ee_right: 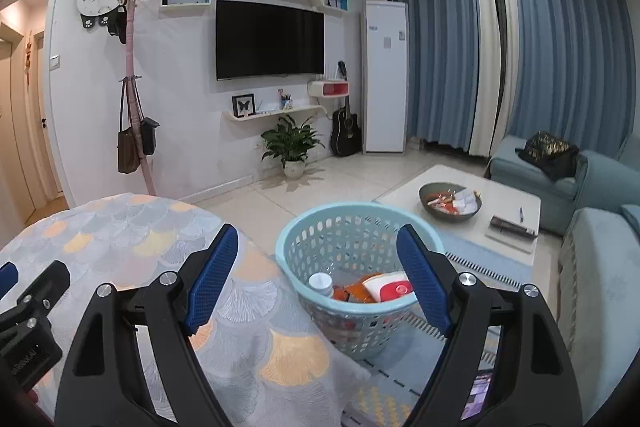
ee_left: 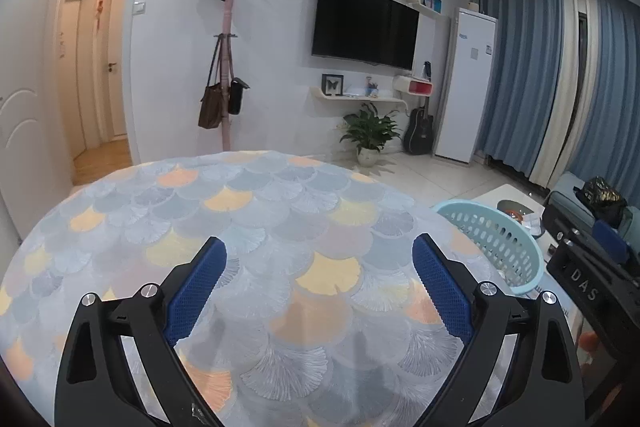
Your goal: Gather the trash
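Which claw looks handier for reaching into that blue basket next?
The right claw, probably: it is open with the basket straight ahead. The left claw, also open, faces the tablecloth, with the basket off to its right.

Basket mouth open from above; its rim stands just beside tablecloth edge. Cloth surface left of basket bare. Left gripper sits further left, over cloth.

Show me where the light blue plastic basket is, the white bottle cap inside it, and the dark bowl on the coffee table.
Light blue plastic basket [ee_right: 352,303]: right wrist view, front rim.
White bottle cap [ee_right: 320,281]: right wrist view, flat top, inside the basket.
Dark bowl [ee_right: 448,214]: right wrist view, front outer wall.
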`<state>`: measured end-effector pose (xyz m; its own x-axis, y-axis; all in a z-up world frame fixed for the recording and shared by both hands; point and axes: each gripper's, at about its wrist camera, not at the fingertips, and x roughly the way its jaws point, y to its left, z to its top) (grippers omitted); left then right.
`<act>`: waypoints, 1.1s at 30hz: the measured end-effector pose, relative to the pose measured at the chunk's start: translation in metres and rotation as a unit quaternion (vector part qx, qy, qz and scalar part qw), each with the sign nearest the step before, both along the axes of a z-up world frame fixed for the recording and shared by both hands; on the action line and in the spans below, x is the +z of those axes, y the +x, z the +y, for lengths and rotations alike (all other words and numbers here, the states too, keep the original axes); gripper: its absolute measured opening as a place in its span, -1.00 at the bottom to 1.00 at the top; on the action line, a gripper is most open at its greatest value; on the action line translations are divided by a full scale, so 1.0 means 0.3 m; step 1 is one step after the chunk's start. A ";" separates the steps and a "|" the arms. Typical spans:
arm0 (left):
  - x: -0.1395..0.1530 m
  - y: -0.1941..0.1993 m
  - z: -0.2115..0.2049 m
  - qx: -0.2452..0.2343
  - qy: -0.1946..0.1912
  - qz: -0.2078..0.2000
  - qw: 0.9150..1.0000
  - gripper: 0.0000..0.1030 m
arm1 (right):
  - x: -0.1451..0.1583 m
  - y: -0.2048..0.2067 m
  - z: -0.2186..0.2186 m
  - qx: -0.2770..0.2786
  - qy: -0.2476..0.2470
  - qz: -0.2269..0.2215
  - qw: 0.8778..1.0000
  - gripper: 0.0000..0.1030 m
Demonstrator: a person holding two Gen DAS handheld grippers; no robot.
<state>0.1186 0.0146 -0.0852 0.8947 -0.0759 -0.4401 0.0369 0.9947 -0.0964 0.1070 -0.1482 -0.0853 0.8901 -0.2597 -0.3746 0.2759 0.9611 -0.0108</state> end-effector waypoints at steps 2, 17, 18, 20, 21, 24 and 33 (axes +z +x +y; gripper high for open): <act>-0.004 0.002 0.001 -0.001 0.002 0.002 1.000 0.78 | 0.002 -0.005 -0.011 -0.003 0.010 -0.007 1.000 0.50; -0.019 0.014 0.025 0.000 -0.016 0.019 1.000 0.85 | -0.009 -0.001 -0.011 -0.017 0.008 0.000 1.000 0.64; -0.018 0.012 0.020 -0.001 -0.014 0.019 1.000 0.85 | -0.007 -0.001 -0.011 -0.017 0.008 -0.001 1.000 0.65; -0.018 0.008 0.016 -0.002 -0.011 0.018 1.000 0.85 | -0.008 0.002 -0.011 -0.017 0.008 0.001 1.000 0.65; -0.019 0.006 0.015 -0.002 -0.011 0.017 1.000 0.85 | -0.009 0.001 -0.010 -0.018 0.008 0.002 1.000 0.66; -0.019 0.006 0.015 -0.003 -0.014 0.019 1.000 0.85 | -0.008 0.007 -0.005 -0.017 0.007 0.006 1.000 0.66; -0.016 0.000 -0.009 -0.001 -0.011 0.027 1.000 0.85 | -0.004 -0.006 -0.014 -0.027 0.008 -0.002 1.000 0.77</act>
